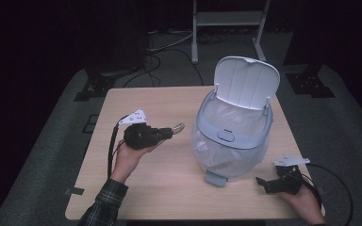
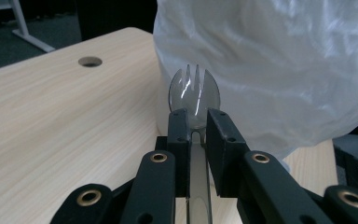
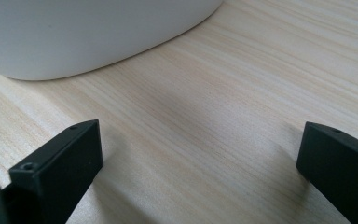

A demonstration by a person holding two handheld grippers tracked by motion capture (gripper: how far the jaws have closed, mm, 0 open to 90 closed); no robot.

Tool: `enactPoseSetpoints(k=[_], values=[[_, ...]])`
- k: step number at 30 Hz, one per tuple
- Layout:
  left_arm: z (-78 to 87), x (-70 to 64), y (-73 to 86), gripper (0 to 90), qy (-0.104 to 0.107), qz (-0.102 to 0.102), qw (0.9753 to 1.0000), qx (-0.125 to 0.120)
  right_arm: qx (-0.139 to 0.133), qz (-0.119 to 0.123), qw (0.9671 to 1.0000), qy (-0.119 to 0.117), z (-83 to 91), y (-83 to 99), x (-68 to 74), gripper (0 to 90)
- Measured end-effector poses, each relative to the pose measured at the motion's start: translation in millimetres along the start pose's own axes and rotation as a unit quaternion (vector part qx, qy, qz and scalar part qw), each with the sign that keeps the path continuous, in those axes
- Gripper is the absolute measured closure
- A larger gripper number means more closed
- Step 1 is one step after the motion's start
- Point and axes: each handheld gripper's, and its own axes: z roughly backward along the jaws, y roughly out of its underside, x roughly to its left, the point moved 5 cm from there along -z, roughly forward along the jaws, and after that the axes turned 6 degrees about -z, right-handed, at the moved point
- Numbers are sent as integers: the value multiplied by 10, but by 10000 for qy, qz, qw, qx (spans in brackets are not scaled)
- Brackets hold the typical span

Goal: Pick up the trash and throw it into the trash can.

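— Spork (image 1: 177,127), is it? From above I see something pale poking out of the left gripper (image 1: 168,133), over the left half of the table (image 1: 136,101).

— Looks that way. It points toward the bin (image 1: 235,132), which stands right of the middle with its white lid (image 1: 246,82) flipped up and a clear bag (image 1: 217,153) hanging over its sides. The right gripper (image 1: 263,181) rests low near the front right corner, just off the bin's foot.

— Any brand or lettering on the bin?

— None I can read from here.

— And the left gripper view?

— The spork (image 2: 194,95) is clear, glassy plastic: a rounded bowl with short tines cut into the tip. Its handle runs down the slot between the two black jaws, which are clenched on the neck, so the bowl stands clear above them. Right behind it is the crinkled bag (image 2: 279,65), and farther back a round hole (image 2: 90,61) in the tabletop (image 2: 51,121).

— No writing on the spork?

— None that I can make out.

— The right gripper view?

— Jaws spread wide apart, holding nothing, bare wood grain (image 3: 205,107) between them. The bin's white curved base (image 3: 88,32) sits beyond, apart from both.
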Motion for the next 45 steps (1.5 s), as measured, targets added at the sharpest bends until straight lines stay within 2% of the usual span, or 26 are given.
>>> enactPoseSetpoints(k=[16,21,30,45], values=[[81,-45,-369,795,149,-65,9993,-338,1,1,10000,0,0,0,0,0],[89,-79,-498,795,162,-172,9988,-424,1,-1,10000,0,0,0,0,0],[65,-180,-797,795,307,-403,9974,-516,1,0,10000,1,0,0,0,0],[5,-285,-1085,795,450,-621,9954,-582,0,1,10000,1,0,0,0,0]])
